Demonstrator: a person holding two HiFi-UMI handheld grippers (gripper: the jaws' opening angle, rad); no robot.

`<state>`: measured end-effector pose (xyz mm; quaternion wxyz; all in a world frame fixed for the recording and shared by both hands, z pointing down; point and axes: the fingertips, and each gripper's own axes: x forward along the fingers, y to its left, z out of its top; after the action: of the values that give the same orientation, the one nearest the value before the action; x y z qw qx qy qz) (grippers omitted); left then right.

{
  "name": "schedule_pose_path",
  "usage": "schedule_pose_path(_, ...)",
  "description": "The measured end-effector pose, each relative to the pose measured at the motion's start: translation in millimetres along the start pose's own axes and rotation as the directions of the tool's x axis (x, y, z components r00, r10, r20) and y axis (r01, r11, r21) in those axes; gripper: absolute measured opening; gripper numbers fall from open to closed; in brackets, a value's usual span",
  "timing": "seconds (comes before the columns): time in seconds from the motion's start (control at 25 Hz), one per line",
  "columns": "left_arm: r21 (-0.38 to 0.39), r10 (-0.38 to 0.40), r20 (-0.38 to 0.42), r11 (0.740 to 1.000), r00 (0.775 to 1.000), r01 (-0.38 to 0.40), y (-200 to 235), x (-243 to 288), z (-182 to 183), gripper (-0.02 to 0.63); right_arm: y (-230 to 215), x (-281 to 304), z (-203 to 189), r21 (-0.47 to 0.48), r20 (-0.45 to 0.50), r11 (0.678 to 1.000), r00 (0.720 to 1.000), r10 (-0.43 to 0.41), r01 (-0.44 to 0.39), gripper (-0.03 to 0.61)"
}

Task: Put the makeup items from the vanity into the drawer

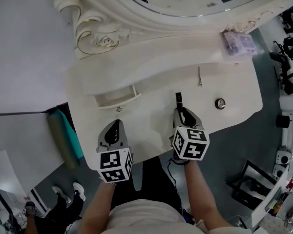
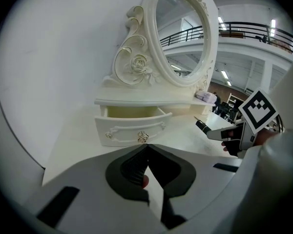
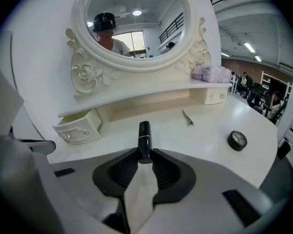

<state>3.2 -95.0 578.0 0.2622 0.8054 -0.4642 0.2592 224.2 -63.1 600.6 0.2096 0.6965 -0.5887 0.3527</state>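
Note:
The small cream drawer (image 1: 118, 97) stands pulled out at the vanity's left; its inside looks bare in the left gripper view (image 2: 132, 113). My right gripper (image 1: 178, 109) is shut on a black makeup tube (image 1: 178, 99) with a thin gold band (image 3: 144, 138), which sticks forward out of the jaws just above the vanity top (image 1: 234, 82). My left gripper (image 1: 117, 124) hovers in front of the drawer, shut with nothing in it (image 2: 147, 149). A round black compact (image 1: 219, 103) and a thin metal hair clip (image 1: 199, 76) lie on the top to the right.
An oval mirror (image 3: 136, 18) in a carved frame rises behind a raised shelf. On the shelf's right end sits a lilac pouch (image 1: 239, 44). A teal roll (image 1: 68, 130) lies on the floor at the left. A person's legs are below the vanity's front edge.

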Motion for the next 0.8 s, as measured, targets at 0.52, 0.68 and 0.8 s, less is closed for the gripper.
schedule_pose_path(0.52, -0.113, 0.124, 0.119, 0.987, 0.985, -0.110, 45, -46, 39, 0.005, 123, -21, 58, -0.288, 0.029, 0.918, 0.955, 0.295, -0.274, 0.104)
schedule_pose_path(0.68, -0.145, 0.172, 0.145, 0.978, 0.974, -0.151, 62, -58, 48, 0.005, 155, -22, 69, -0.367, -0.005, 0.866, 0.931, 0.364, -0.341, 0.104)
schedule_pose_path(0.8, -0.172, 0.209, 0.156, 0.968, 0.965, -0.182, 72, -66, 52, 0.005, 175, -24, 73, -0.413, -0.037, 0.822, 0.909, 0.416, -0.393, 0.104)
